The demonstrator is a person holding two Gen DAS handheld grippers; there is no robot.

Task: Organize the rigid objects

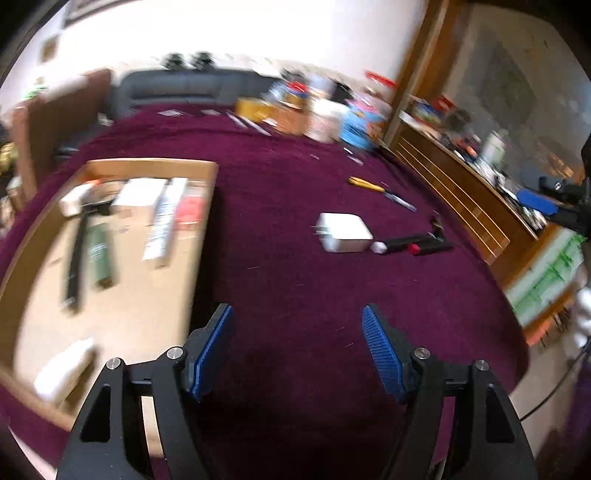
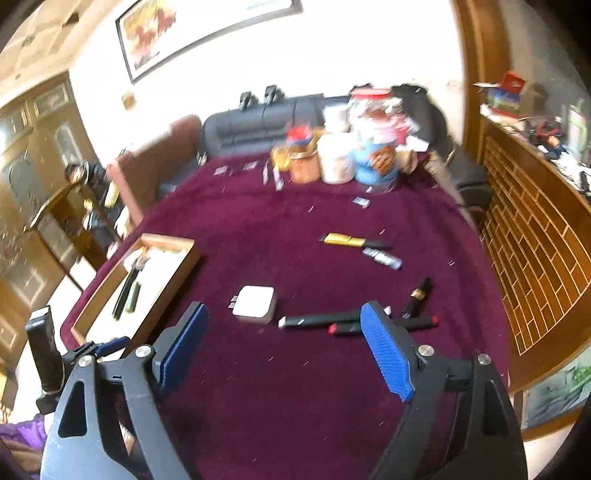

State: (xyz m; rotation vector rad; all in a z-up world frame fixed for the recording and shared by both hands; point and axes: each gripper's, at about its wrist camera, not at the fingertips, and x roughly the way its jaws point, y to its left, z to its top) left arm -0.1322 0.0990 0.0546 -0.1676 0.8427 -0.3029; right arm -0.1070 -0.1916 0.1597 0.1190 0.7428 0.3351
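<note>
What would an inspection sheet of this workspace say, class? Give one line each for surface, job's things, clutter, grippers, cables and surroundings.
Surface: purple cloth-covered table, specked with small bits.
Job's things: white charger, black markers and yellow utility knife lie loose on the cloth; wooden tray already holds boxes and long dark items.
Clutter: jars and containers crowd the far edge.
Grippers: left hand-held gripper open, empty; right hand-held gripper open, empty, above the cloth.
Cables: a dark cable at the table's right edge.
Surroundings: dark sofa, framed picture, wooden cabinet.
</note>
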